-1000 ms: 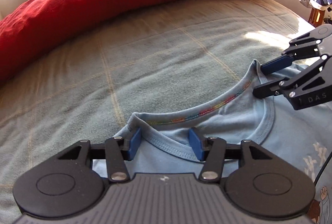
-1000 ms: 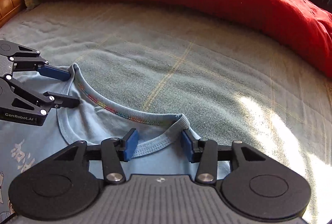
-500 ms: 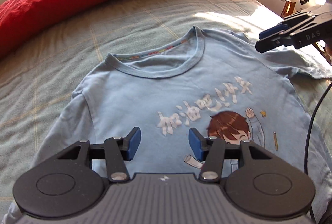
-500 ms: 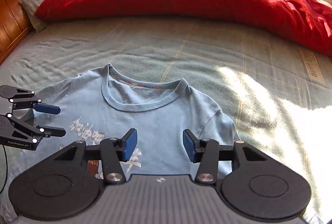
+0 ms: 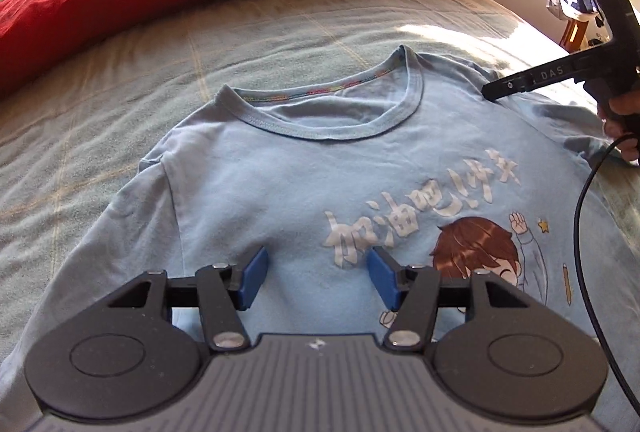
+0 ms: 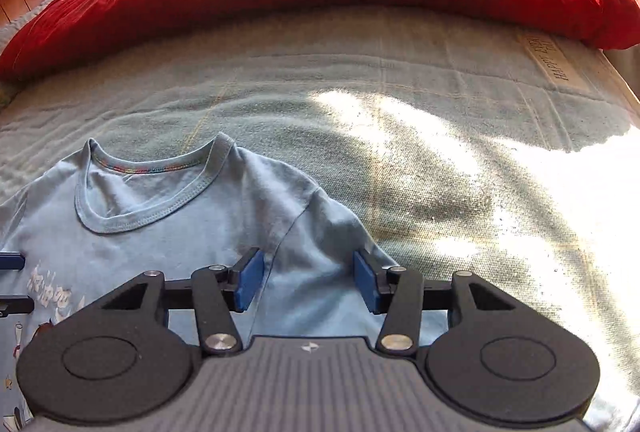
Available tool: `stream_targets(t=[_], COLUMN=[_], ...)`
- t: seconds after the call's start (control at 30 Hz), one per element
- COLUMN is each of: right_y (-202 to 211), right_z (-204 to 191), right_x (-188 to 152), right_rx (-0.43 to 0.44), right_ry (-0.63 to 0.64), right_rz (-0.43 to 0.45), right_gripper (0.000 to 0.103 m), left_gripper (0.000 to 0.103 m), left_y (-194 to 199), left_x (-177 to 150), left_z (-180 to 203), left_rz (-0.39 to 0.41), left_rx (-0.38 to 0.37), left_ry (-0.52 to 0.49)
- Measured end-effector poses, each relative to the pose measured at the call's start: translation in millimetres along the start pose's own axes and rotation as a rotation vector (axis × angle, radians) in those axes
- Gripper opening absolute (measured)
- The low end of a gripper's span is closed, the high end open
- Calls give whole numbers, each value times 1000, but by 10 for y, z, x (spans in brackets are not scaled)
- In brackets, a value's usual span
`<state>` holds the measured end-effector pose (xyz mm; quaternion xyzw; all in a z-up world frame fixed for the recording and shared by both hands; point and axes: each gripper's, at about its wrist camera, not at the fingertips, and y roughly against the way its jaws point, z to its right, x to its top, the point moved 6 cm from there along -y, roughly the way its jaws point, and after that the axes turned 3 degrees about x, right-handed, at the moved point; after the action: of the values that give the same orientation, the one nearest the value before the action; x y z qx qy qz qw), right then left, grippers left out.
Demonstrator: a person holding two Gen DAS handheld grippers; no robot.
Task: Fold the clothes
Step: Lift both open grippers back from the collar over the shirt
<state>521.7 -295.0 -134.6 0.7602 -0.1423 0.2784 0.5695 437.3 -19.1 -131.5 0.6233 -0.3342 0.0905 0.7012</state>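
A light blue T-shirt (image 5: 280, 192) lies flat, print up, on the bed (image 6: 400, 152), while the left gripper (image 5: 316, 278) and right gripper (image 6: 305, 280), jaws just widened and empty, hover over this soft, light, floppy cloth, probably best pinched at its sleeve edges.

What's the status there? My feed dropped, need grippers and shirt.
Left gripper open over the chest print, nothing held. Right gripper open above the sleeve seam. Blue T-shirt flat, face up, unfolded. Nothing in the way on the bedspread.
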Motion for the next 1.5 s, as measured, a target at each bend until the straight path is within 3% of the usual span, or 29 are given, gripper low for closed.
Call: stream_targets(t=[0.1, 0.23, 0.4, 0.6, 0.8, 1.0, 1.17, 1.27, 1.3, 1.43, 1.47, 1.5], right_y=[3, 338, 694, 536, 513, 809, 658, 529, 478, 353, 346, 341], right_z=[119, 238, 410, 625, 879, 930, 944, 813, 763, 621, 603, 584], right_x=[117, 210, -32, -398, -167, -128, -201, -193, -197, -189, -177, -166], right_rx=[37, 41, 88, 35, -4, -19, -23, -4, -2, 2, 6, 8], right_ry=[-66, -105, -198, -245, -267, -86, 54, 141, 168, 244, 248, 253], right_rz=[17, 69, -1, -64, 37, 32, -27, -35, -47, -77, -82, -86], right_gripper=[57, 57, 60, 62, 63, 62, 61, 52, 43, 33, 25, 0], left_gripper=[61, 59, 60, 61, 61, 62, 65, 67, 68, 70, 70, 70], left_y=[-78, -10, 221, 167, 145, 184, 122, 105, 99, 76, 76, 76], left_x=[115, 167, 50, -124, -66, -105, -132, -124, -122, -122, -122, -122], left_z=[-65, -84, 70, 221, 165, 191, 177, 172, 173, 167, 165, 164], left_rz=[15, 13, 19, -32, -36, -42, -54, -60, -60, -54, -53, -51], left_rx=[9, 13, -14, -5, 30, 17, 16, 17, 17, 13, 12, 11], left_ry=[37, 56, 2, -28, 34, 11, 17, 11, 6, 3, 4, 5])
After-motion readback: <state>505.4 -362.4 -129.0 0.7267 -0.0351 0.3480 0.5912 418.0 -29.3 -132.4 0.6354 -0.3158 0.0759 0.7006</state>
